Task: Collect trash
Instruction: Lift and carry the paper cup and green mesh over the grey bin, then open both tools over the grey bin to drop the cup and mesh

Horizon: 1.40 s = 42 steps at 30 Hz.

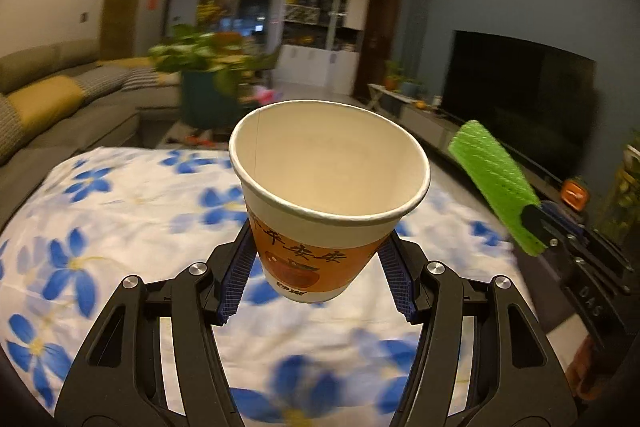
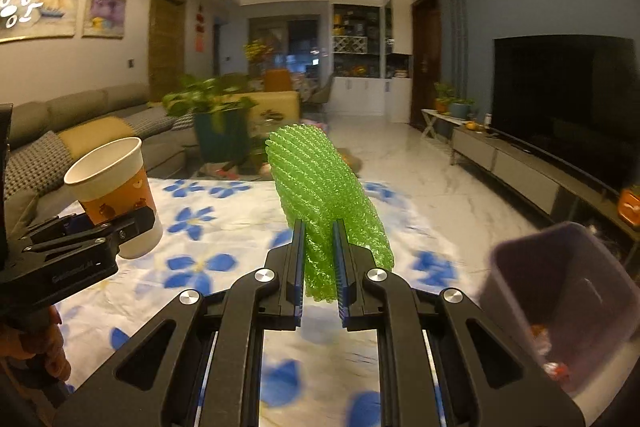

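Both tongs (image 1: 316, 279) level, loaded

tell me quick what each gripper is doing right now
left gripper: closed on the paper cup, held upright.
right gripper: closed on the green foam net.

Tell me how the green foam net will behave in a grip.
The foam net looks soft: its lower end is pinched narrow between the right gripper pads, so it probably squashes easily. It stands up above the pads without drooping, so it is likely very light and springy. Its ribbed mesh probably resists slipping.
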Tool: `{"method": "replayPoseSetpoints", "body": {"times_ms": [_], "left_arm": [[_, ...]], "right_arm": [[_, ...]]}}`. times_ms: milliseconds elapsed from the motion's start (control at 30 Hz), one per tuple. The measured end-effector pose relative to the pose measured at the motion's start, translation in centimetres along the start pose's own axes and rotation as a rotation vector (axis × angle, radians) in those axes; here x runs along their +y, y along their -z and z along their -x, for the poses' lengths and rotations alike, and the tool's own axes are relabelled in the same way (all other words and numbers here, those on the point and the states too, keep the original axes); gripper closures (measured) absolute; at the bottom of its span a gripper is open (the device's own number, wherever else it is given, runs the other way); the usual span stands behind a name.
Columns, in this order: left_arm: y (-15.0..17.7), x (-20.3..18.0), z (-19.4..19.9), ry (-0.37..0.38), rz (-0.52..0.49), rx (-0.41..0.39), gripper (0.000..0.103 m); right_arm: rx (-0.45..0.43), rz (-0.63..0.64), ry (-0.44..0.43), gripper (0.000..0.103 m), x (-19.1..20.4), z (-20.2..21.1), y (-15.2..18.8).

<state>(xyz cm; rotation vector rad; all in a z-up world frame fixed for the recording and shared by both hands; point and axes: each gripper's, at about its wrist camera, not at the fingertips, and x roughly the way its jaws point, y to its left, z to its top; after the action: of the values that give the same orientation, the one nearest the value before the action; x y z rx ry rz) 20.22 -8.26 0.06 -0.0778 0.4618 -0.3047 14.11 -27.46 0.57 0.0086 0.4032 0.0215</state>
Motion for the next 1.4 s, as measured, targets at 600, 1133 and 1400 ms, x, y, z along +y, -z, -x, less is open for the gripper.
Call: {"method": "replayPoseSetpoints", "body": {"times_ms": [600,1133,1400], "left_arm": [[0.8,-21.1,-4.6,0.389,-0.176,0.018,0.044],[2.7,-28.6,-9.1,0.492,-0.247,0.082,0.044],[3.1,-29.4,-10.7,0.533,-0.242,0.102,0.044]], "right_arm": [[-0.032,-0.220,0.390,0.089,-18.4,6.9,3.5],[-0.032,-0.274,0.427,0.088,-21.8,7.1,4.6],[-0.044,-0.282,0.422,0.086,-22.1,7.0,4.5]]}}
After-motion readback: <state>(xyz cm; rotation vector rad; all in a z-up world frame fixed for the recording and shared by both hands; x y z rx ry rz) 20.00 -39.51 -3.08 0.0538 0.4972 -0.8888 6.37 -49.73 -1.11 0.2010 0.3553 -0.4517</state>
